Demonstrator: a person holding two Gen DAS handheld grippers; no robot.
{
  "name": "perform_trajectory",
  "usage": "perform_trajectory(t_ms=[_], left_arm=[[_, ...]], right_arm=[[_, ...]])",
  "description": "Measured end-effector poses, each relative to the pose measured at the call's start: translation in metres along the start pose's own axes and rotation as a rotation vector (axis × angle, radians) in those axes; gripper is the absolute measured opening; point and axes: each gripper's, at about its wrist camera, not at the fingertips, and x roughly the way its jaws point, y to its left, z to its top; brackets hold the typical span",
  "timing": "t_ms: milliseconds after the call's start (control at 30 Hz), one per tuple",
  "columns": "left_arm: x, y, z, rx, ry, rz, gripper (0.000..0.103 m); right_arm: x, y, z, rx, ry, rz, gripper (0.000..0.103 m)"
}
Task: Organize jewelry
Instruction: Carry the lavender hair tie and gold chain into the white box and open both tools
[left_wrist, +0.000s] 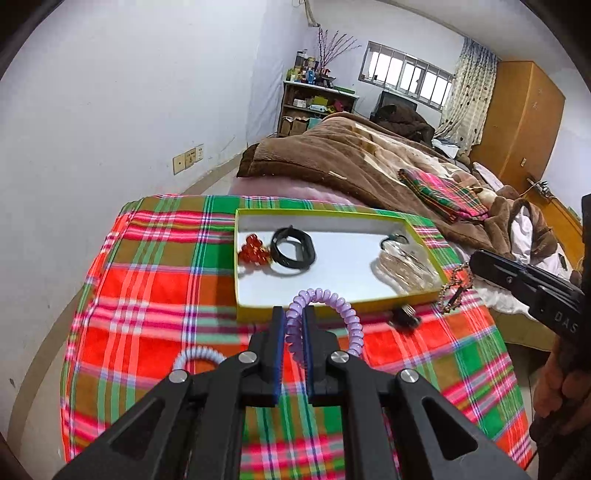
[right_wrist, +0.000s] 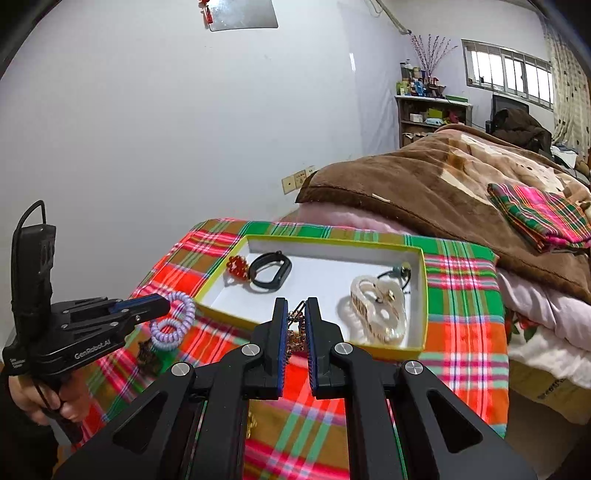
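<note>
Plaid cloth (left_wrist: 155, 280), one yellow-rimmed box (left_wrist: 295, 213); left claw (left_wrist: 294, 314) clenching one purple coil band (left_wrist: 325, 299), right claw (right_wrist: 296, 306) one gold chain (right_wrist: 295, 332).

Left gripper (left_wrist: 294, 325) and right gripper (right_wrist: 296, 325) jaws both clamped.

Brown blanket (left_wrist: 332, 155) on bed (rumpled); shelf (right_wrist: 428, 114) beyond.

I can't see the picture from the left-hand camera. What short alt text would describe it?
The left gripper pinches a lilac spiral hair tie just in front of a yellow-edged box on a plaid cloth. Inside lie red beads, a black band and a clear hair claw. The right gripper carries a beaded chain nearby.
</note>
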Motion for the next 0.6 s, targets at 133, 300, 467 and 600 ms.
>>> perform_trajectory(t_ms=[133, 300, 467, 600], left_arm=[[0.02, 0.01, 0.014, -0.008, 0.006, 0.013, 0.009], [0.047, 0.017, 0.029, -0.012, 0.03, 0.018, 0.009], [0.072, 0.018, 0.032, 0.002, 0.062, 0.02, 0.009], [0.087, 0.017, 0.031, 0.018, 0.084, 0.027, 0.009]], right_arm=[[0.023, -0.002, 0.01, -0.009, 0.013, -0.003, 0.009], [0.055, -0.01, 0.014, 0.008, 0.05, -0.002, 0.009], [0.079, -0.017, 0.013, 0.037, 0.086, 0.006, 0.009], [0.094, -0.018, 0.009, 0.044, 0.114, 0.014, 0.009]])
